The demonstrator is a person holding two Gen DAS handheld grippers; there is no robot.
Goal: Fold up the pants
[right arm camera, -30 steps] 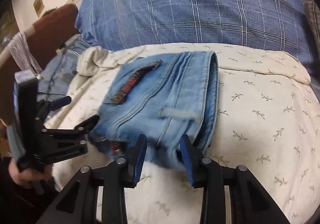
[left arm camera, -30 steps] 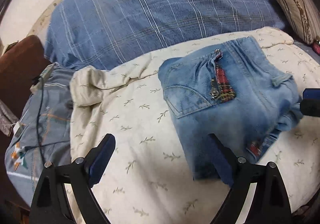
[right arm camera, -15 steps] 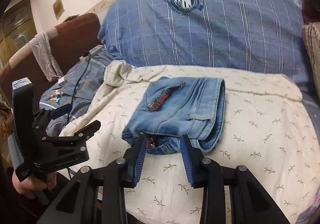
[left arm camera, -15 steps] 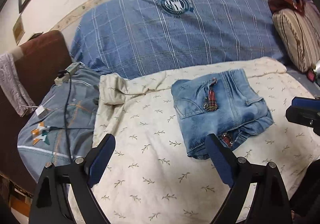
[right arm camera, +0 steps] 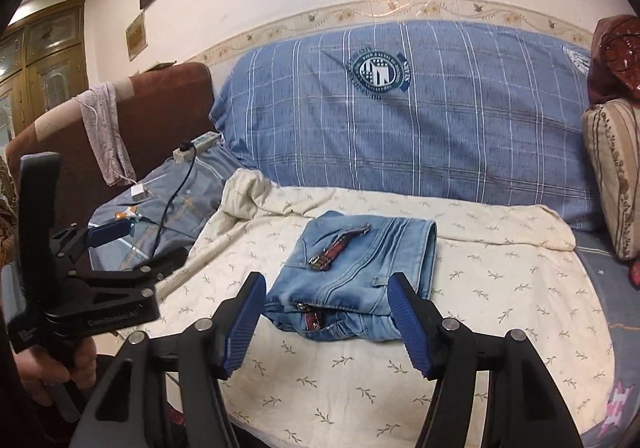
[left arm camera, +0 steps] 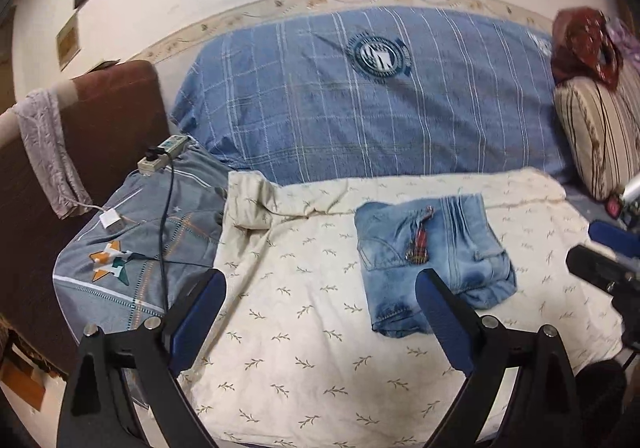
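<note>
The light blue jeans lie folded into a compact bundle on the cream leaf-print sheet, with a red plaid zip trim on top. They also show in the right wrist view. My left gripper is open and empty, held back from the sofa, left of the jeans. My right gripper is open and empty, in front of the jeans and apart from them. The left gripper also shows at the left of the right wrist view.
A blue plaid cover drapes the sofa back. A grey cushion at left carries a power strip and a black cable. A striped pillow stands at right. A brown armrest holds a cloth.
Both grippers have pulled back from the folded jeans, which now look smaller and farther. The right gripper's jaws have opened wider. The jeans have stayed in place.
</note>
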